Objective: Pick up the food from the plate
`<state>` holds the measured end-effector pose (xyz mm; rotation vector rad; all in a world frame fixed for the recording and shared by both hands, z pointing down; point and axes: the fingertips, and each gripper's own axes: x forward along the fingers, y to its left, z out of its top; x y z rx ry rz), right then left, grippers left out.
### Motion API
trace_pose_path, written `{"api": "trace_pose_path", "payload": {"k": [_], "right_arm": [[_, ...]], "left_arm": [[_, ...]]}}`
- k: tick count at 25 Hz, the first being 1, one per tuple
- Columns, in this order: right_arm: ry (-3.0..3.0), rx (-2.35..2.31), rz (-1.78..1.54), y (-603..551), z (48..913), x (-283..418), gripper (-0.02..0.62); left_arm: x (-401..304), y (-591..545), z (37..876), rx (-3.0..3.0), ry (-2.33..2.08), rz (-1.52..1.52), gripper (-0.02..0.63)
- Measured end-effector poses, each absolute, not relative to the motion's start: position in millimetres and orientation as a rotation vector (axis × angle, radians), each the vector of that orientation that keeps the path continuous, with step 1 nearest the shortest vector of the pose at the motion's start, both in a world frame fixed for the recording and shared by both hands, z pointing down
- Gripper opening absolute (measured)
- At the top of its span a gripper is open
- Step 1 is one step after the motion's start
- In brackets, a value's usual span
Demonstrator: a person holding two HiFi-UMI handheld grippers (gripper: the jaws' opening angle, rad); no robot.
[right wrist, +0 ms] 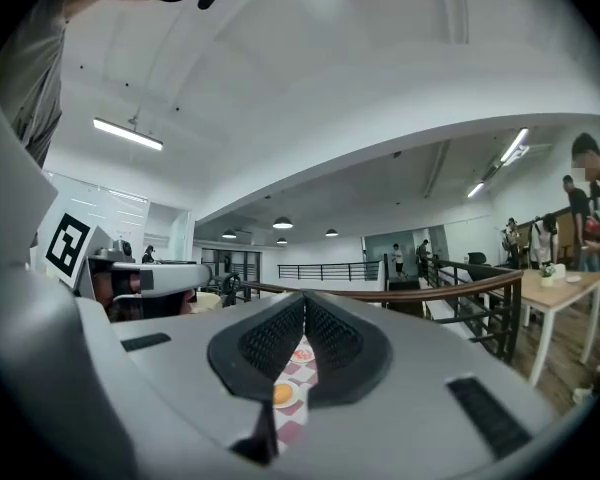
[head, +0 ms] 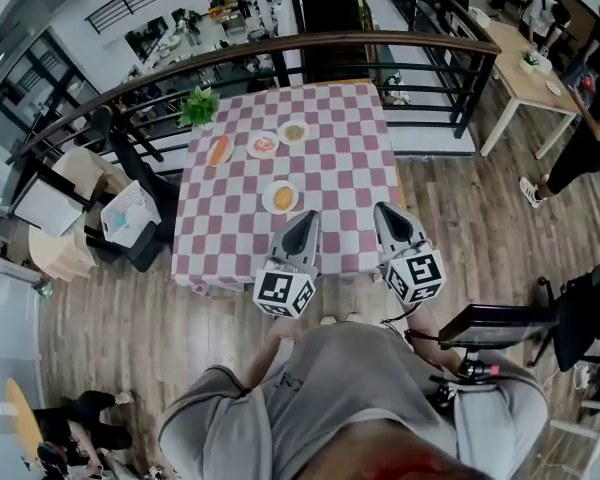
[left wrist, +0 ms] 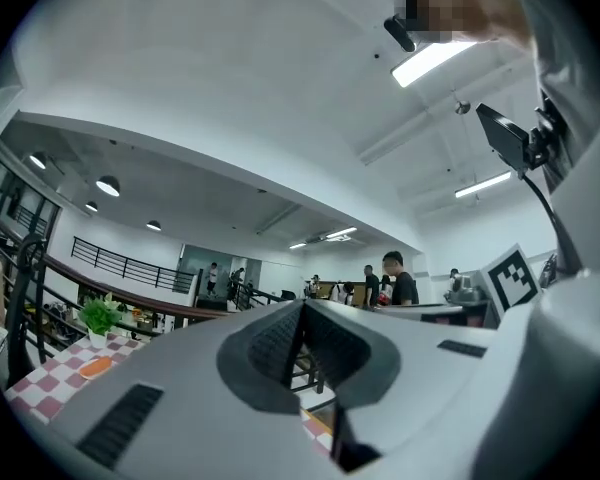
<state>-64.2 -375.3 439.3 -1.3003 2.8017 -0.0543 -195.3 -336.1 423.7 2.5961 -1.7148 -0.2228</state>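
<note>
Four small plates of food stand on the pink-checked table [head: 345, 168]. The nearest plate [head: 281, 197] holds something yellow-orange. Further back are a plate with red food [head: 264, 145], a pale one [head: 294, 130] and a long orange piece of food [head: 219, 151]. My left gripper [head: 307, 216] is shut and empty, hovering over the table's near edge just right of the nearest plate. My right gripper [head: 385, 208] is shut and empty too, over the near right part of the table. The right gripper view shows the nearest plate [right wrist: 283, 395] below the closed jaws.
A potted plant [head: 199, 106] sits at the table's far left corner. A curved railing [head: 310, 43] runs behind the table. Chairs [head: 130, 218] crowd the left side. A wooden table [head: 525, 73] with people stands far right, and a black chair [head: 500, 323] is near my right.
</note>
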Motion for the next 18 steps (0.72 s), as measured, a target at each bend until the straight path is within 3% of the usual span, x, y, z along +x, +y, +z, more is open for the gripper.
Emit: {"api": "trace_pose_path", "payload": {"k": [6, 7, 8, 9, 18], "right_arm": [[2.81, -1.307, -0.083, -371.5, 449.4, -71.4, 0.015], [2.812, -1.311, -0.086, -370.9, 451.7, -72.2, 0.015], [2.816, -1.315, -0.088, -370.5, 453.8, -72.2, 0.015], [2.822, -1.321, -0.089, -370.3, 455.6, -71.5, 0.015], [2.894, -1.382, -0.156, -365.3, 486.6, -63.4, 0.015]], "left_arm": [[-210.2, -340.0, 431.7, 2.553, -1.753, -0.215, 0.012], [-214.1, -343.3, 434.9, 2.53, -1.767, -0.209, 0.268], [-217.0, -347.0, 438.4, 2.516, -1.777, -0.183, 0.438], [-218.7, -350.0, 441.0, 2.516, -1.785, -0.149, 0.502], [-245.7, -381.1, 478.0, 2.518, -1.787, 0.105, 0.502]]}}
